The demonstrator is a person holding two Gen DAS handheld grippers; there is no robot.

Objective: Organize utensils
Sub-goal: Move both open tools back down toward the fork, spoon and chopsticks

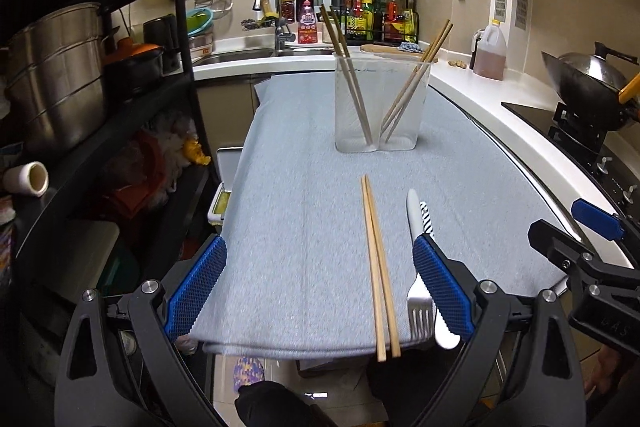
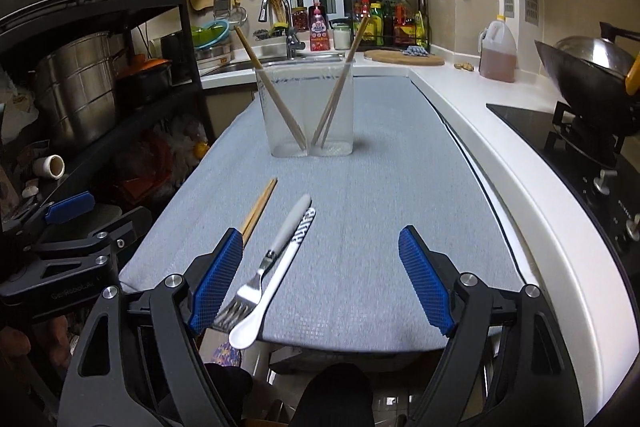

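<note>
Blue-padded jaws fill the foreground: left gripper point(image 1: 320, 287) spread wide and empty, right gripper point(image 2: 320, 279) likewise released, both hovering at the near edge of the grey cloth point(image 1: 300, 219). Straight ahead, well beyond the fingers, stands the clear two-compartment holder point(image 1: 380, 103), chopsticks already leaning in each half. Between the left jaws lies a loose chopstick pair point(image 1: 378, 267); fork point(image 2: 250, 287) and white spoon point(image 2: 272, 283) sit side by side just inside the right gripper's left pad. Sorting looks partway done, and the next move likely calls for lowering onto one flat utensil and pinching it cleanly. Only the right view shows fork and spoon whole; the left view's pad hides their middles, but shows the chopstick pair in full
</note>
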